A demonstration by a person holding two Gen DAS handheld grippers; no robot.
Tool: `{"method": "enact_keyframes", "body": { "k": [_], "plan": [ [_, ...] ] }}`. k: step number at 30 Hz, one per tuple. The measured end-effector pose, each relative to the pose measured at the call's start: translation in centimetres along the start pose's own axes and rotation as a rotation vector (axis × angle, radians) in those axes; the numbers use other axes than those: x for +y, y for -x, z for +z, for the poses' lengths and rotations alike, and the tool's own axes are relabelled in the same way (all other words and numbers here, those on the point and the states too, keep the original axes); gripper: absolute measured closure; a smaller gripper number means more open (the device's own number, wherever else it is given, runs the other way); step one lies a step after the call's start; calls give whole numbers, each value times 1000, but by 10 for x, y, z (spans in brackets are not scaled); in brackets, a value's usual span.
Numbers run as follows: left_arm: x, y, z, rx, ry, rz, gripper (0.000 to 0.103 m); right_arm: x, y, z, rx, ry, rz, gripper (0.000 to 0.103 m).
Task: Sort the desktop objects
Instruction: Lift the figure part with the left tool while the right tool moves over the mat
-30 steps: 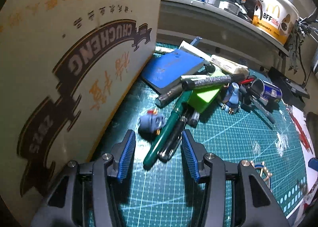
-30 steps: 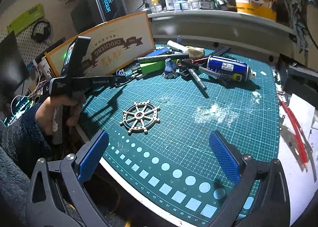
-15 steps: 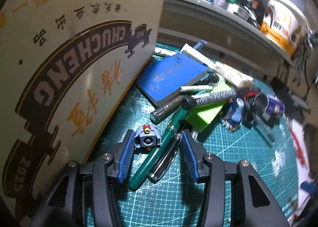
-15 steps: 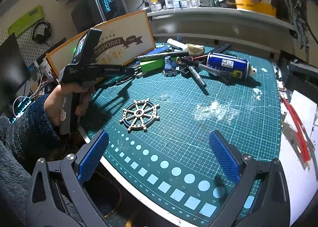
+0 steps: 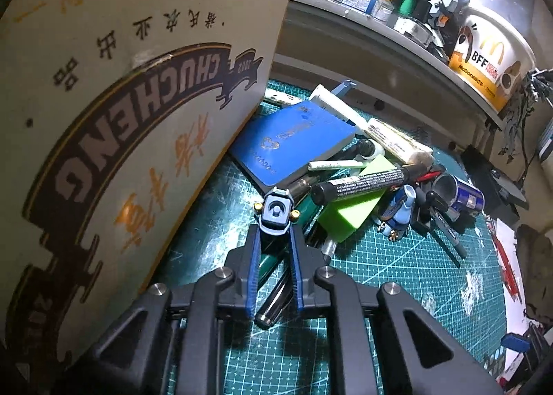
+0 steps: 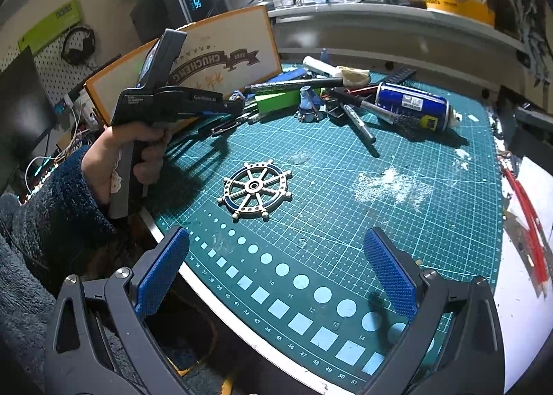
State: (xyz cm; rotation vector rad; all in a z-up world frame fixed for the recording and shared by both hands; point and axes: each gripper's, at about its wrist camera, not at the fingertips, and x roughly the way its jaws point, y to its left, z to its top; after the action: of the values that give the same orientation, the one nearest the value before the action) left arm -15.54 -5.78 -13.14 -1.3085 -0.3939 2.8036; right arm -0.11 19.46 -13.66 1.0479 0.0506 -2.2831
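Observation:
A small blue-grey model part with gold studs sits between the blue pads of my left gripper, whose jaws are closing and press on its sides. It hangs just above a dark green pen and a black pen at the near end of a clutter pile. From the right wrist view, a hand holds the left gripper beside the printed board. My right gripper stands wide open over the mat's front edge with nothing between its pads.
The pile holds a blue notebook, a green block, a black marker and a blue spray can. A ship's-wheel ornament lies on the green cutting mat. A shelf with a yellow bucket runs behind.
The left gripper's jaws closed from around the pens and the model part onto the part alone, which now sits upright at the fingertips. The right gripper has not moved.

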Motion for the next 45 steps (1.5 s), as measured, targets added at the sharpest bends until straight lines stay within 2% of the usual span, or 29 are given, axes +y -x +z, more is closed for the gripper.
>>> {"method": "enact_keyframes", "body": {
  "k": [4,6,10,11,19,24,25,28,36,45],
  "plan": [
    [-2,2,-3,15,-33,16,87,1,0,0,3,2,-2,1],
    [-4,3,-3,14,-49,55,85,2,0,0,8,6,-2,1],
    [-9,5,0,15,-97,95,64,7,-1,0,14,21,-1,1],
    [-10,6,1,14,-107,94,62,8,-2,0,16,24,1,1],
    [-19,-4,15,11,-154,125,62,8,-2,0,20,25,4,1],
    [-16,-8,18,19,-135,80,64,5,-2,-1,23,20,8,1],
    [-16,-6,18,17,-136,75,66,4,-1,-1,23,18,7,1],
    [-17,0,18,12,-149,70,80,1,-1,-1,18,4,15,1],
    [-17,17,14,-20,-160,44,80,-1,-2,-1,21,-1,17,1],
    [-19,55,-13,-45,-207,9,80,2,-3,8,-13,-28,0,1]
  ]
}}
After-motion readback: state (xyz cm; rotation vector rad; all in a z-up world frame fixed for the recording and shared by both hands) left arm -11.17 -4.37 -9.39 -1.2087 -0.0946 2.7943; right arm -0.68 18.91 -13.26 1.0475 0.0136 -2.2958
